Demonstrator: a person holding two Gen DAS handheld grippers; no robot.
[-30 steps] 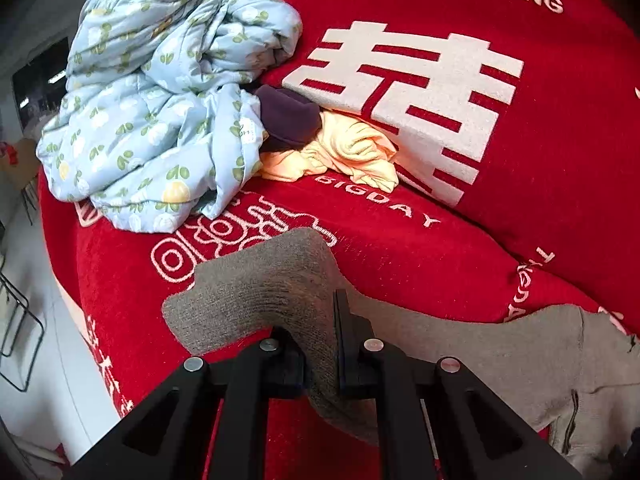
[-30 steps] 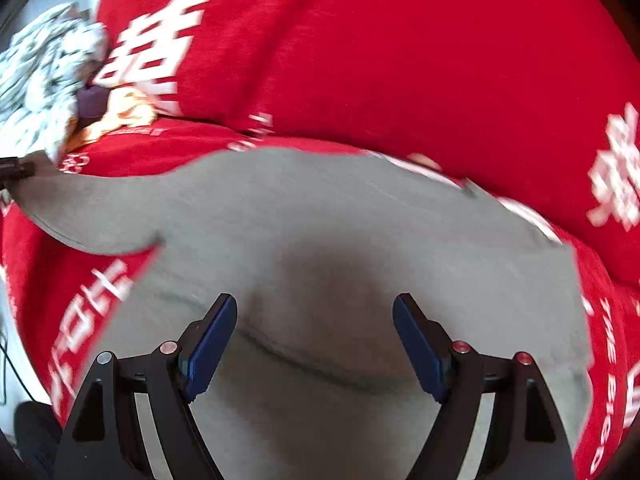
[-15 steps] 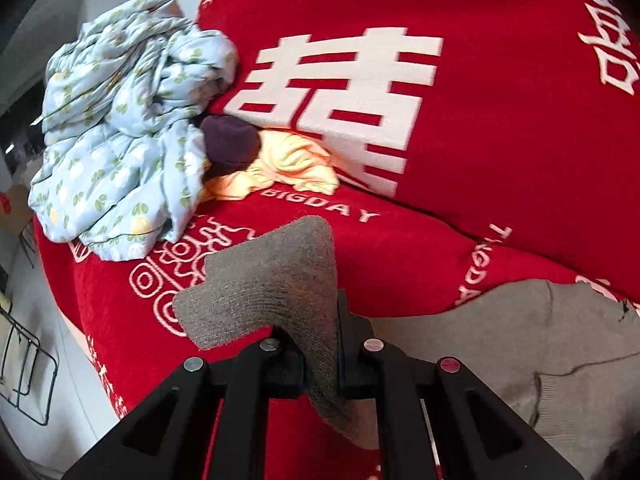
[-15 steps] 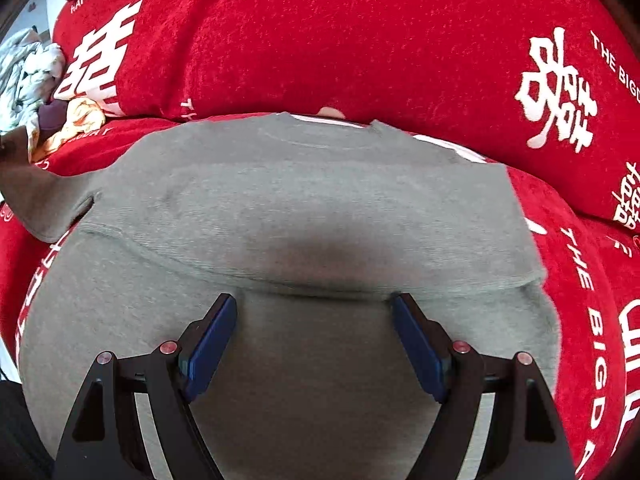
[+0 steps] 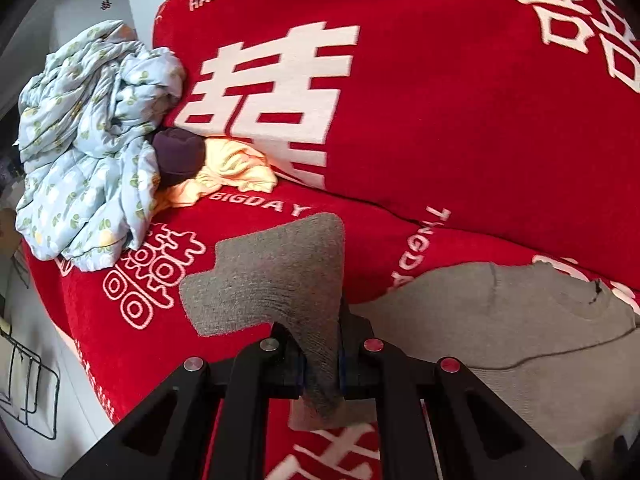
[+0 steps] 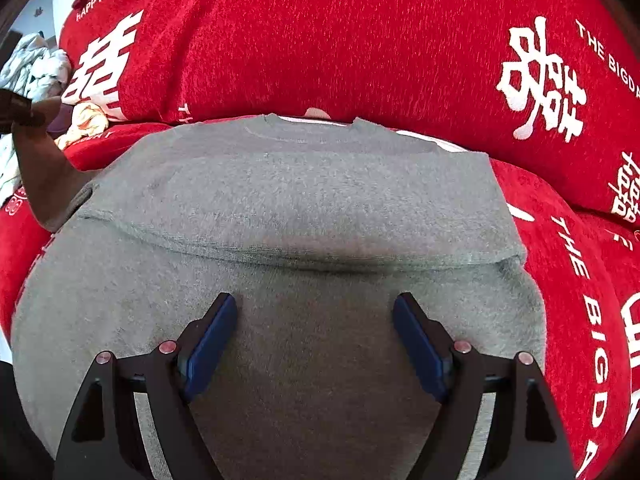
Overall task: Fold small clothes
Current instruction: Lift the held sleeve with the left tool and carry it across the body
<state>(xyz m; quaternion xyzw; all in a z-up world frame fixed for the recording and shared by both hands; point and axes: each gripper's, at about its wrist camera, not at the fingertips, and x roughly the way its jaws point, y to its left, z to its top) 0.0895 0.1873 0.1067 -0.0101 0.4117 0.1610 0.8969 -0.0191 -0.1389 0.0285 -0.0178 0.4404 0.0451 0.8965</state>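
Over at the left end of the red sofa cover (image 5: 460, 128), a crumpled pale-blue quilt (image 5: 88, 152) lies heaped beside a dark purple garment (image 5: 178, 156) and a yellow one (image 5: 236, 168). Next along, the left gripper (image 5: 320, 364) is clamped tight on the grey sweater's sleeve (image 5: 276, 280), holding it lifted off the seat. Further right, the grey sweater (image 6: 288, 208) lies flat, neckline toward the backrest, its right side apparently folded in already. Above its body hovers the right gripper (image 6: 314, 332), jaws spread wide, gripping nothing. This looks like the sleeve-folding step; next the sleeve needs carrying across onto the body and releasing flat.
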